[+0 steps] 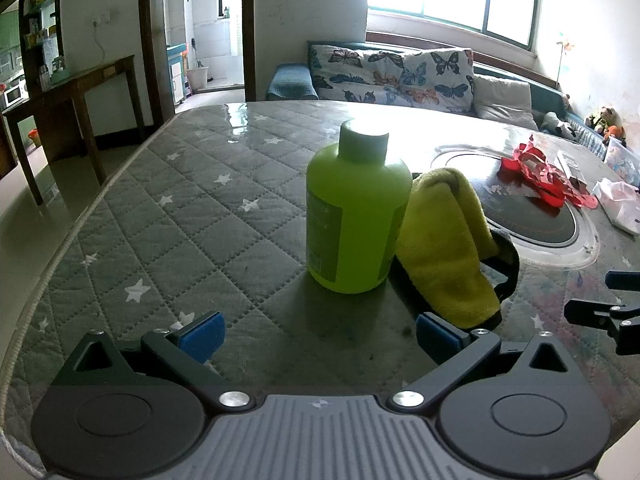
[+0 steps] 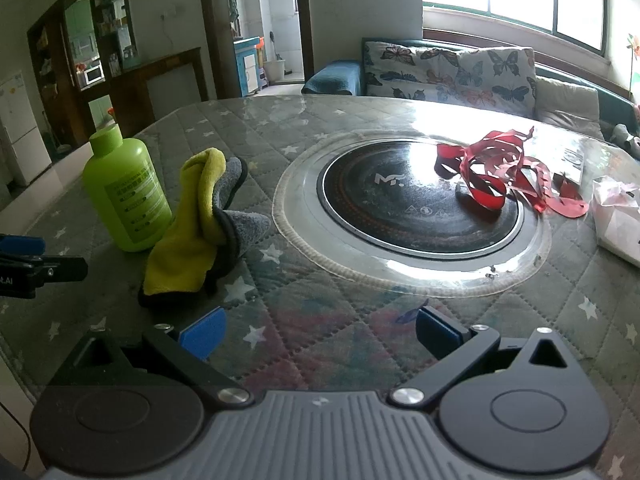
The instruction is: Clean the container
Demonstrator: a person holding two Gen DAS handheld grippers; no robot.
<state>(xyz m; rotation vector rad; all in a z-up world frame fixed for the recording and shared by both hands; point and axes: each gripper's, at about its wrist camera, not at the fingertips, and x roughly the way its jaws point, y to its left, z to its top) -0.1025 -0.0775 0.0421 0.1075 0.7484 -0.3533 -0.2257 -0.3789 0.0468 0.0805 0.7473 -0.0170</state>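
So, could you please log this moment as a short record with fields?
surface: quilted star-print table cover
container: green bottle, upright, capped
cloth: yellow and grey cloth, leaning against the bottle
left tongs: open, short of the bottle, holding nothing
right tongs: open, empty
other items: inset hob with red ribbon on it

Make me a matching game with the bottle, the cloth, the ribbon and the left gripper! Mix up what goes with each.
Things:
1. bottle
2. cloth
3. ribbon
4. left gripper

Descriptions:
A. red, lying partly on the round black cooktop
B. open, holding nothing
C. green, standing upright with its cap on
D. yellow and grey, leaning against the bottle

Pairs: 1-C, 2-D, 3-A, 4-B
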